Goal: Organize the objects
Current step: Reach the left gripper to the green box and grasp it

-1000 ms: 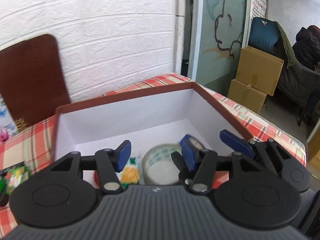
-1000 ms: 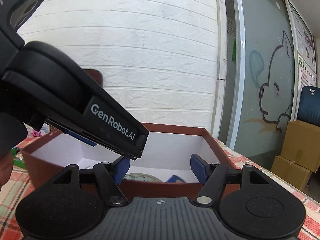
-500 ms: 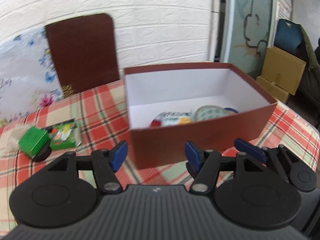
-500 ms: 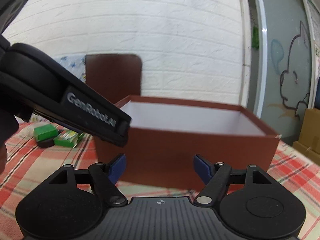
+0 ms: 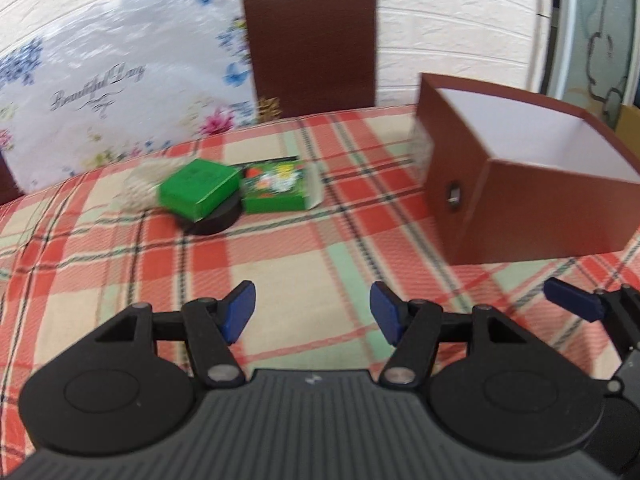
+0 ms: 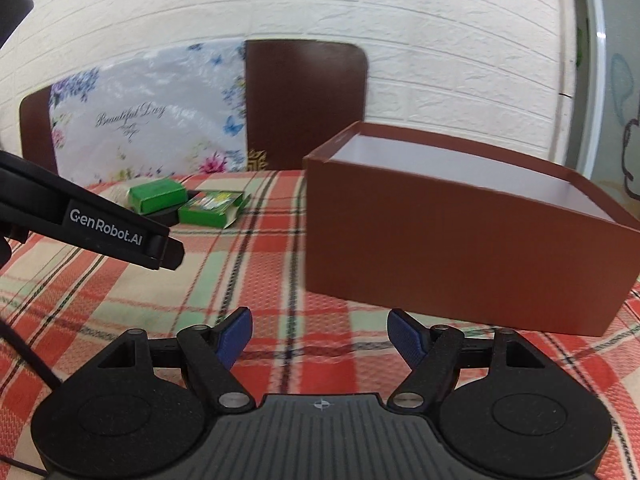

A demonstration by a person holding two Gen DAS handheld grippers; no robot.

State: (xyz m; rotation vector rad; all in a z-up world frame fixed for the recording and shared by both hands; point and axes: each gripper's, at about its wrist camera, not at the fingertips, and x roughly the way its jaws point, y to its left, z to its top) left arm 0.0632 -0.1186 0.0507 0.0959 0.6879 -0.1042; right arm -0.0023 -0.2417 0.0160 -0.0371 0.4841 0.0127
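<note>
- Left claw (image 5: 312, 312) and right claw (image 6: 318, 338) both gaping, nothing between the blue pads, over the checked tablecloth (image 5: 304, 256).
- Brown box (image 6: 460, 236) ahead, to the right.
- Green boxes (image 5: 198, 192) further ahead, left, atop a black disc (image 5: 218, 222).

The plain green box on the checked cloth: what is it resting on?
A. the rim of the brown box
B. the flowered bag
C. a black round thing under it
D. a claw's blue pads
C: the plain green box sits tilted on a black round thing, left of the brown box, no claw touching it.
</note>
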